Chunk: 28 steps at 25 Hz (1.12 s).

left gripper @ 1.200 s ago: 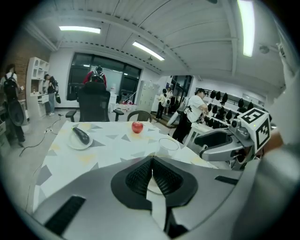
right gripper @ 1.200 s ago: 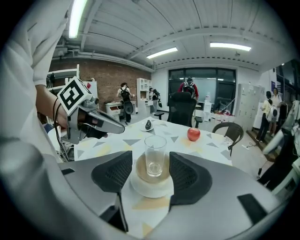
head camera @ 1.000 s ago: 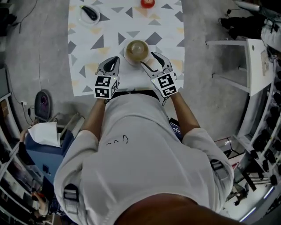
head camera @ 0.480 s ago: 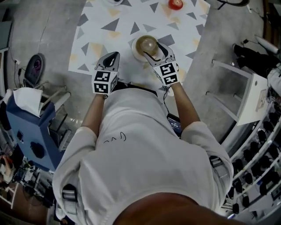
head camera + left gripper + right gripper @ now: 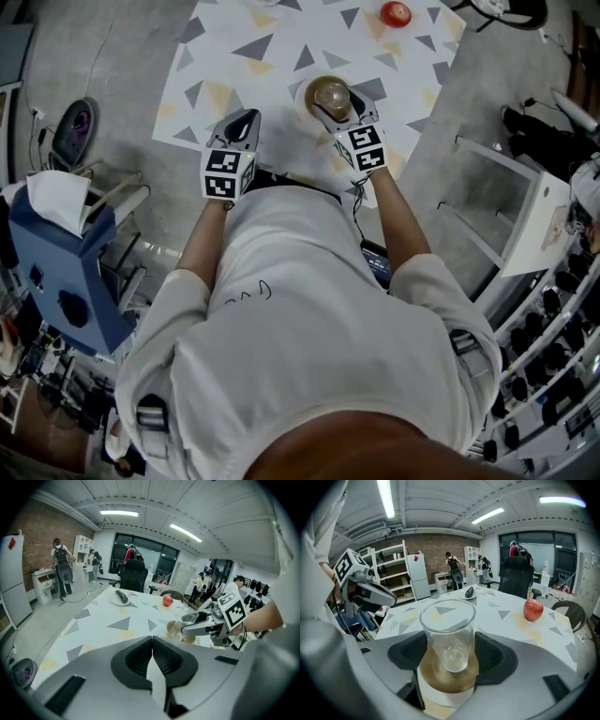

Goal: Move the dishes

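1. A clear drinking glass (image 5: 447,634) stands upright on a round brown plate with a pale rim (image 5: 430,673), on the white table with grey and yellow triangles (image 5: 272,75).
2. The right claw (image 5: 451,654) is around the glass. Its jaws have just been opening and stand wide apart, one on each side of the glass.
3. The left claw (image 5: 152,641) is left of the glass, closed and empty.
4. A red apple (image 5: 533,610) lies beyond the glass, well apart.

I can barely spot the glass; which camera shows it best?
The right gripper view: the glass fills the middle, whole and close. The head view shows only its top; the left gripper view shows it small, partly behind the right tool.
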{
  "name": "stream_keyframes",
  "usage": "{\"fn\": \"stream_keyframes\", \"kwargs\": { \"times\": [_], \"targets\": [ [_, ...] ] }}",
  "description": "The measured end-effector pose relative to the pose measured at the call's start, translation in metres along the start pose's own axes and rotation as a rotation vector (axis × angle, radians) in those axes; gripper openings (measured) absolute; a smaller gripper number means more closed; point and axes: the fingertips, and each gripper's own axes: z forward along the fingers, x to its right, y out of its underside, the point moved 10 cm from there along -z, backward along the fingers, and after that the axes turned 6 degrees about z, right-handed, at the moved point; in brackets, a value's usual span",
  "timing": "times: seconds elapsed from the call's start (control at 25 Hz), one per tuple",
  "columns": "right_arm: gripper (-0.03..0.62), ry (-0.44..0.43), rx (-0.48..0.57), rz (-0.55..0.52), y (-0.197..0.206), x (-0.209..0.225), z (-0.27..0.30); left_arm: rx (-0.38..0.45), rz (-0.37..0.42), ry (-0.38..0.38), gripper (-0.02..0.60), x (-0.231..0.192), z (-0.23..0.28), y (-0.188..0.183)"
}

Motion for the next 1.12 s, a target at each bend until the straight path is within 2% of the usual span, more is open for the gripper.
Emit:
{"fn": "stream_keyframes", "kwargs": {
  "times": [0.28, 0.68, 1.12],
  "targets": [
    [0.290, 0.037, 0.014, 0.067, 0.000, -0.002, 0.007, -0.001, 0.006, 0.016, 0.020, -0.008, -0.003, -0.001],
    [0.273, 0.094, 0.035, 0.091, -0.004, -0.003, 0.002, 0.008, 0.054, 0.072, 0.021, -0.010, 0.003, -0.014],
    [0.272, 0.182, 0.120, 0.127, -0.020, -0.014, -0.027, 0.021, 0.147, 0.184, 0.021, -0.004, 0.020, -0.040]
  ]
}}
